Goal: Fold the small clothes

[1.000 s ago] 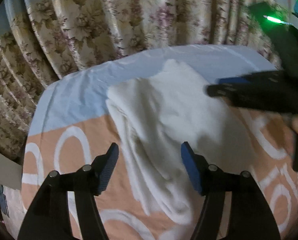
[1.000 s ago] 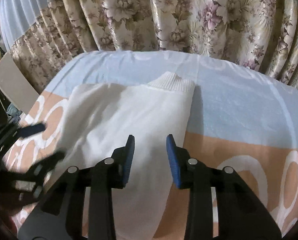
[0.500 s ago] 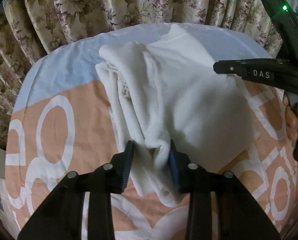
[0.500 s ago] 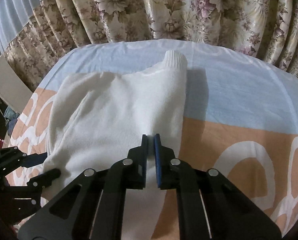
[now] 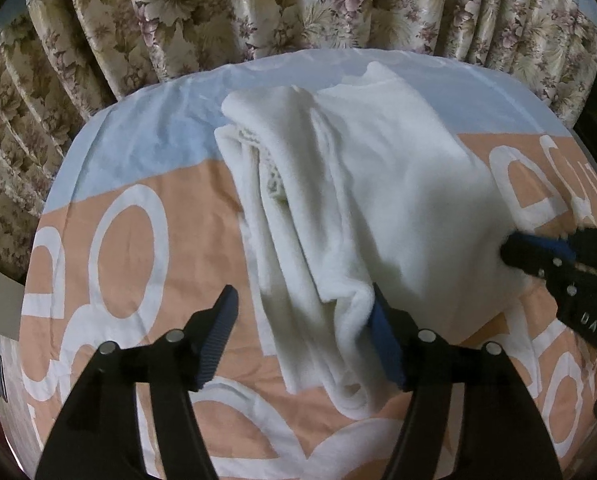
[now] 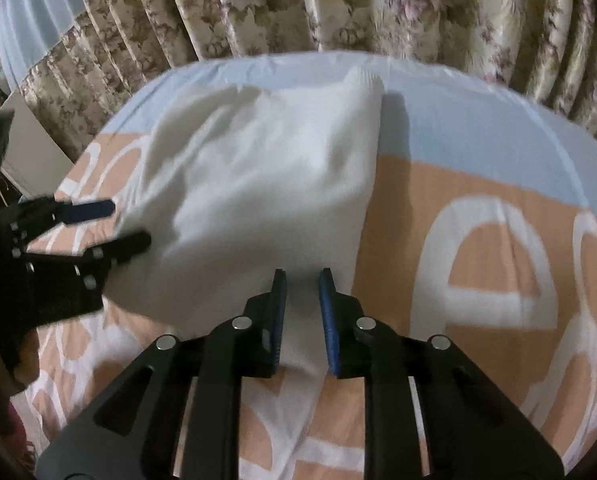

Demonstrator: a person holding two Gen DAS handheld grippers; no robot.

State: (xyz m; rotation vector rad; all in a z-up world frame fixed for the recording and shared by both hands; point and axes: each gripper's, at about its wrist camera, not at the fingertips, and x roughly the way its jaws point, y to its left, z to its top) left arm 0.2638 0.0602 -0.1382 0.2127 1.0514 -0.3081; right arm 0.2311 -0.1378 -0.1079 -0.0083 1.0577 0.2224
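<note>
White knit sweater (image 5: 378,184) lies half-folded mid-frame on the patterned bedsheet (image 5: 138,280), the left gripper (image 5: 302,320) having just opened wide off its lower fold, the right gripper (image 6: 302,292) parting narrowly, likely after releasing it.

A floral curtain (image 5: 298,4) hangs behind the orange-and-blue bedsheet (image 5: 146,152) printed with white rings.

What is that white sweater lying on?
The white sweater lies on a sheet printed in pale blue and orange with white letters. Whatever part of the print runs beneath the sweater is covered.
</note>
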